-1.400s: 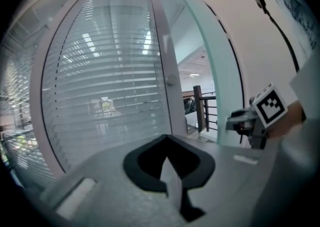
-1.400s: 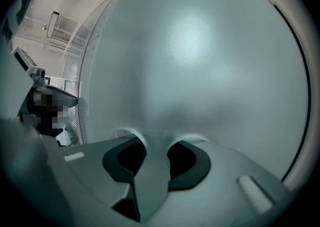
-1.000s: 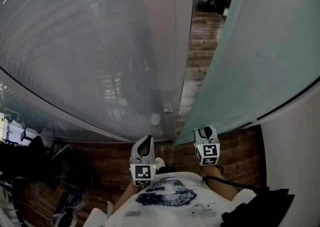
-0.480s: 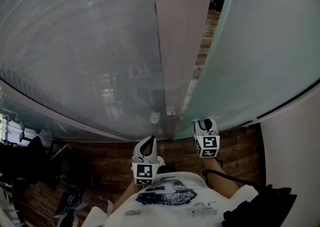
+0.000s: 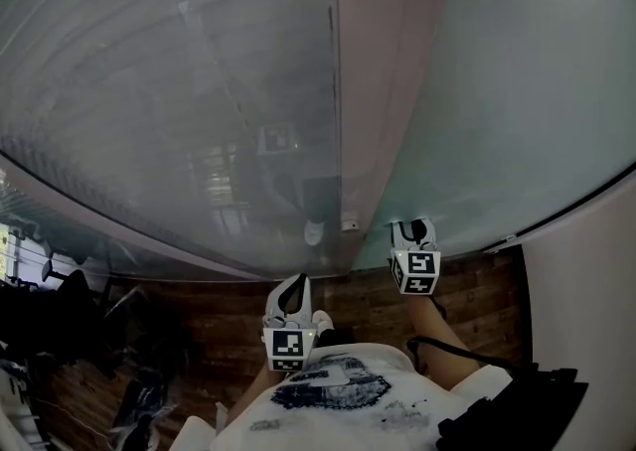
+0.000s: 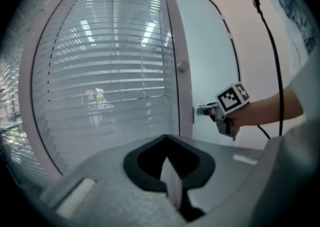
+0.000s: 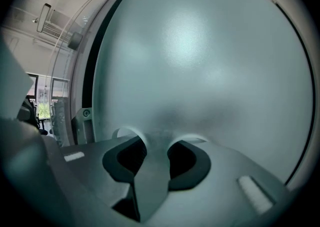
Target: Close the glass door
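Right gripper (image 5: 412,231) clamps the handle (image 7: 156,138) of the frosted glass door (image 5: 517,91), just right of the door frame (image 5: 383,72). Left gripper (image 5: 290,290), nearer, has its jaws together on nothing.

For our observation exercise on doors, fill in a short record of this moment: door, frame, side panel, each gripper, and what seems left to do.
Glass door: frosted, free edge up against the frame; no gap shows in the head view
Frame: pale upright post with a small knob low on it
Side panel: glass with slatted blinds
Right gripper: at the door's free edge, jaws on a blurred handle
Left gripper: held back from the door, jaws together, empty
Left to do: probably little, perhaps only letting go
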### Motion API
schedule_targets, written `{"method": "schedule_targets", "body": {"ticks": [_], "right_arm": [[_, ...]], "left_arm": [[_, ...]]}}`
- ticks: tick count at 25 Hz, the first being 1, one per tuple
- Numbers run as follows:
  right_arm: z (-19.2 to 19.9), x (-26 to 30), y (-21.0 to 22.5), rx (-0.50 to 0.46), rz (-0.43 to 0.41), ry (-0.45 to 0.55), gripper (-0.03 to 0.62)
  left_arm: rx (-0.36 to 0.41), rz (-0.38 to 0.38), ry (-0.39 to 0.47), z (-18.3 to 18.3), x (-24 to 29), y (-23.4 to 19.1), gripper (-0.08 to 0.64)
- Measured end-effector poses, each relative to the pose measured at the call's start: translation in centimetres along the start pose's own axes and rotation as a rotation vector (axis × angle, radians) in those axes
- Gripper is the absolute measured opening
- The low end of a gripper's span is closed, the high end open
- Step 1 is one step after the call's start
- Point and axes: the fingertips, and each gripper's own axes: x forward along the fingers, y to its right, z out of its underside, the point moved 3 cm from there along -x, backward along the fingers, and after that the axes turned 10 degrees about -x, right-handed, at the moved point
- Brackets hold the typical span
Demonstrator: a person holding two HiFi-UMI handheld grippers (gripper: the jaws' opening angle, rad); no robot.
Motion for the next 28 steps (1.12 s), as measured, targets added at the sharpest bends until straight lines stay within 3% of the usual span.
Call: {"method": "schedule_targets", "body": {"ticks": [15,28], "right_arm": [[0.0,0.4,0.4,0.003,0.017,-0.005,0.115],[0.5,0.9,0.6,0.005,0.025,-0.012,0.117]], "left_arm": [[-0.024,-0.012,0.015,0.4,-0.6,-1.0,0.002],[-0.03,-0.084,0.045,0.2,-2.6,-1.9,0.002]]}}
